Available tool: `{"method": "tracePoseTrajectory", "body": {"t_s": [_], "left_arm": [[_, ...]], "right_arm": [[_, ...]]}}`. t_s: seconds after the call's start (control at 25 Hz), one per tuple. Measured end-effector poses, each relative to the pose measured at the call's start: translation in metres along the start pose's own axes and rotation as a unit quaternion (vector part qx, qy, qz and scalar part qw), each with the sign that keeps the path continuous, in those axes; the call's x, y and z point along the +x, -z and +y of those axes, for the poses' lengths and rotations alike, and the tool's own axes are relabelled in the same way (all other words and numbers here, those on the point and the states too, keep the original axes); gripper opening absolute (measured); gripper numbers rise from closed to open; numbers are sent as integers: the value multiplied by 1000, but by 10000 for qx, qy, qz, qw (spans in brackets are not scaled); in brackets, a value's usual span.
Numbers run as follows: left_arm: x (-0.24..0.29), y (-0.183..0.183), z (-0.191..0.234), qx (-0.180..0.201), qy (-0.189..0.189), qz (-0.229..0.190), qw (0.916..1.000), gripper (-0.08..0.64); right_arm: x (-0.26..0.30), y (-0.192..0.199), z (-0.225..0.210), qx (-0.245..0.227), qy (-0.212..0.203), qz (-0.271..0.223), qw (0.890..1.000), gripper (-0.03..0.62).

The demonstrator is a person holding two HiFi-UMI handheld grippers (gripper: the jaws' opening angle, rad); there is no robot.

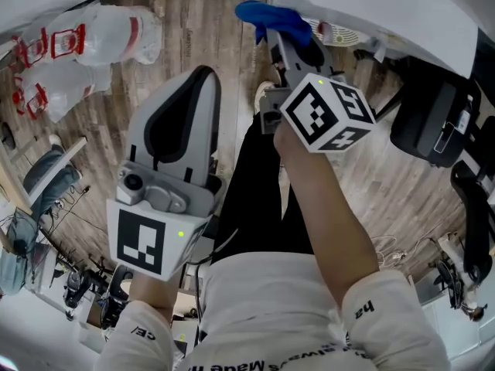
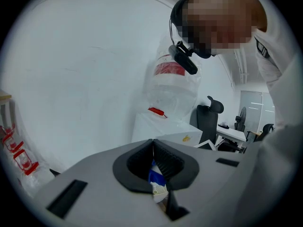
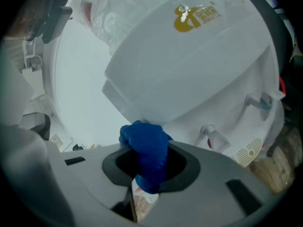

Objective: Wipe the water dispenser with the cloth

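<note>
The white water dispenser (image 3: 189, 60) fills the right gripper view, with two taps (image 3: 208, 132) and a round drip grille (image 3: 246, 152) at its lower right. My right gripper (image 1: 282, 35) is shut on the blue cloth (image 3: 147, 148), which bunches out of the jaws right at the dispenser's lower front edge. In the head view the blue cloth (image 1: 271, 18) sits against the dispenser (image 1: 371, 6) at the top. My left gripper (image 1: 203, 79) hangs lower left, shut and holding nothing. The left gripper view shows the dispenser (image 2: 158, 126) far off, with a bottle (image 2: 173, 86) on top.
Several clear plastic water bottles (image 1: 100, 37) lie on the wood floor at the upper left. A black office chair (image 1: 441, 122) stands to the right of the dispenser. Cables and a chair base (image 1: 456, 277) are at the lower right. A white wall (image 2: 85, 70) faces the left gripper.
</note>
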State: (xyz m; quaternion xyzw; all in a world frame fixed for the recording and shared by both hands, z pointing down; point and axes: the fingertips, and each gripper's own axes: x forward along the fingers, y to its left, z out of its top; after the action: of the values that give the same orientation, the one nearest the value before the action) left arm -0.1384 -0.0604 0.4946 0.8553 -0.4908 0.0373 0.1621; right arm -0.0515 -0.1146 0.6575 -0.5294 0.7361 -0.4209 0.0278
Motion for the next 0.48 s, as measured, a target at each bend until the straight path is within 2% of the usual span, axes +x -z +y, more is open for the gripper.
{"method": "tracePoseTrajectory", "body": {"t_s": [0.48], "left_arm": [[1,11,11,-63,-12,124,9999,20]], "right_arm": [[23,35,-38,256,365,50,9990,95]]}}
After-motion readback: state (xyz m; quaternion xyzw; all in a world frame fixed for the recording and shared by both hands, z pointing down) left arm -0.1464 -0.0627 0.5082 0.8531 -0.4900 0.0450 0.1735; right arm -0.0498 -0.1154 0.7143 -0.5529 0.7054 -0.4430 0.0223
